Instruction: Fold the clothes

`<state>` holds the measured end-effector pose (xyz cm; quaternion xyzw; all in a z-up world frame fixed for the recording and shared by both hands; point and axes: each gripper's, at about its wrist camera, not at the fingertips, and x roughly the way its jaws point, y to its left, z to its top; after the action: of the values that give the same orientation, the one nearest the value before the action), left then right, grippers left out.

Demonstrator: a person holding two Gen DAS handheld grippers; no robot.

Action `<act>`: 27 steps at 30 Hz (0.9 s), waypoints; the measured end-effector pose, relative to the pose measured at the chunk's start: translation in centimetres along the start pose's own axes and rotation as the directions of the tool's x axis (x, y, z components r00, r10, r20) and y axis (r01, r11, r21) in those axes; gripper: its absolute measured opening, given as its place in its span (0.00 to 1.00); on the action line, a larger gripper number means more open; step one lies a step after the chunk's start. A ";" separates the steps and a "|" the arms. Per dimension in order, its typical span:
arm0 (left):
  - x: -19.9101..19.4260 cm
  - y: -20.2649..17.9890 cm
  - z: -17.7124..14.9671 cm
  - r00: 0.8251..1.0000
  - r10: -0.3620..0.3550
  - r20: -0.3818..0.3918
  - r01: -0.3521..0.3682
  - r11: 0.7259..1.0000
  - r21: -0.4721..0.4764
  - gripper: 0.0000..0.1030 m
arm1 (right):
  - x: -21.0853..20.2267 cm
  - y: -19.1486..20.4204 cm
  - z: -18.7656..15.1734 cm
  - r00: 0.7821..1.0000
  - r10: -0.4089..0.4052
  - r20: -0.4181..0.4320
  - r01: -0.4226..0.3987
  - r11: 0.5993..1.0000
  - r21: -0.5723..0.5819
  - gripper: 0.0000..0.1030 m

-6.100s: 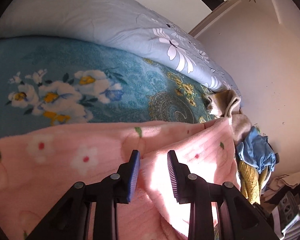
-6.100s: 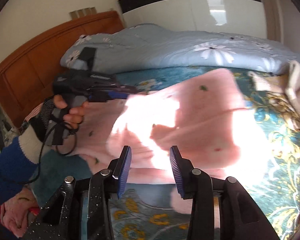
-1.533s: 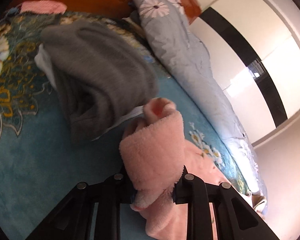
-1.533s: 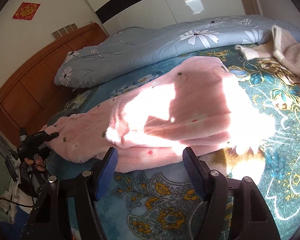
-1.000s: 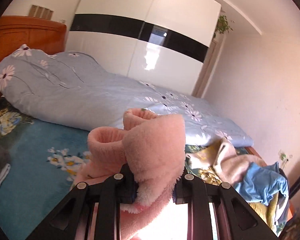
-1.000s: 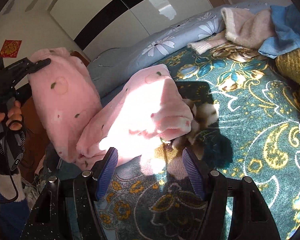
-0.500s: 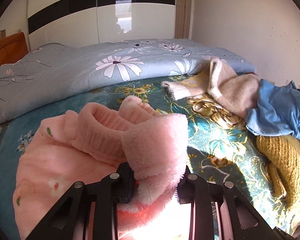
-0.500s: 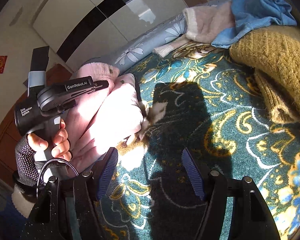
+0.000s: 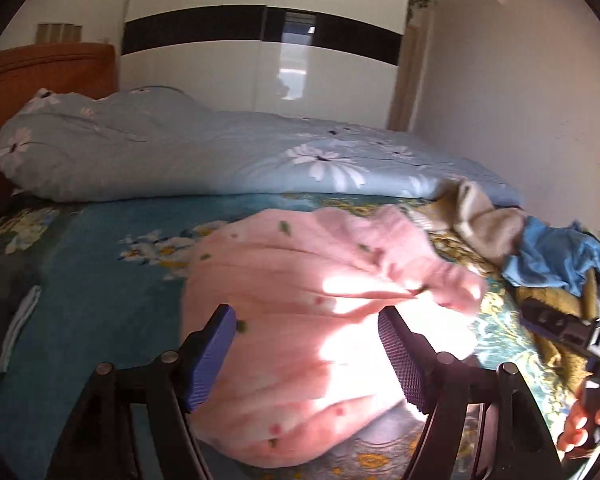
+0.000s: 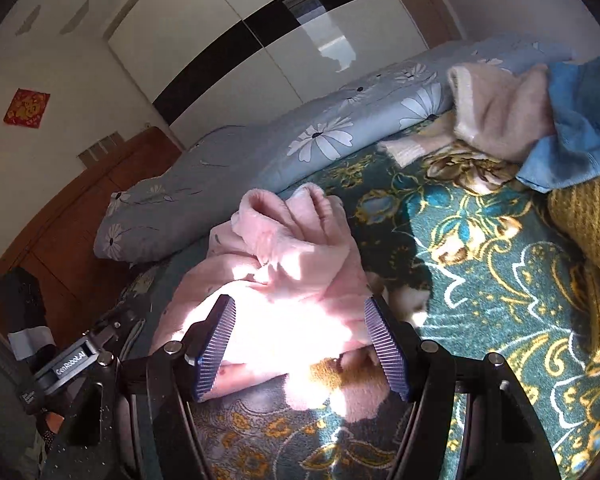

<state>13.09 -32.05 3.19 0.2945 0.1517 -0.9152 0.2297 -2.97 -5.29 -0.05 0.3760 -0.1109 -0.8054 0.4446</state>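
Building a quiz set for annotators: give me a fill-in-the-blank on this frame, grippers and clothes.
1. Both the left gripper and the right gripper have jaws that are ____.
2. The garment lying folded on the bedspread in front of both grippers is ____ in colour.
3. In the pile at the bed's far end, a ____ garment lies on top of the mustard knit.
4. Along the far side of the bed lies a grey-blue duvet printed with white ____.

Missing words: open; pink; blue; flowers

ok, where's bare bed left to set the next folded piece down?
Best patch: the teal blanket left of the pink garment, bordered by the duvet behind. A smaller strip lies between the garment and the clothes pile, seen from the right wrist. The pile side is crowded.
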 end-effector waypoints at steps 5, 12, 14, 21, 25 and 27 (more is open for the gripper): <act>3.4 6.1 -1.2 0.992 0.054 -0.110 -0.074 0.979 -0.189 0.74 | 6.1 4.2 4.4 0.998 0.003 -0.062 -0.016 0.978 -0.206 0.67; 5.2 6.2 -3.7 0.988 0.035 -0.148 -0.061 0.983 -0.172 0.75 | 14.0 5.9 6.3 0.973 -0.148 -0.180 0.077 0.933 -0.351 0.67; 5.5 6.1 -4.4 0.988 0.028 -0.154 -0.056 0.983 -0.176 0.75 | 14.1 5.9 6.1 0.975 -0.109 -0.195 0.042 0.946 -0.321 0.67; 5.9 6.6 -5.0 0.987 0.004 -0.162 -0.038 0.977 -0.210 0.75 | 14.6 7.3 5.5 0.969 -0.084 -0.233 0.002 0.943 -0.333 0.26; 5.7 6.7 -5.0 0.987 -0.007 -0.161 -0.028 0.976 -0.215 0.75 | 15.1 7.2 5.5 0.958 -0.139 -0.252 0.045 0.938 -0.345 0.08; 5.8 6.7 -5.1 0.987 -0.020 -0.162 -0.017 0.975 -0.221 0.75 | 13.7 6.8 6.7 0.970 -0.148 -0.192 0.078 0.941 -0.330 0.07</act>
<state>14.73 -37.57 -5.30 0.3408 0.2713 -0.8655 0.2473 -7.75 -21.24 1.16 0.3890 0.0915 -0.7919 0.4617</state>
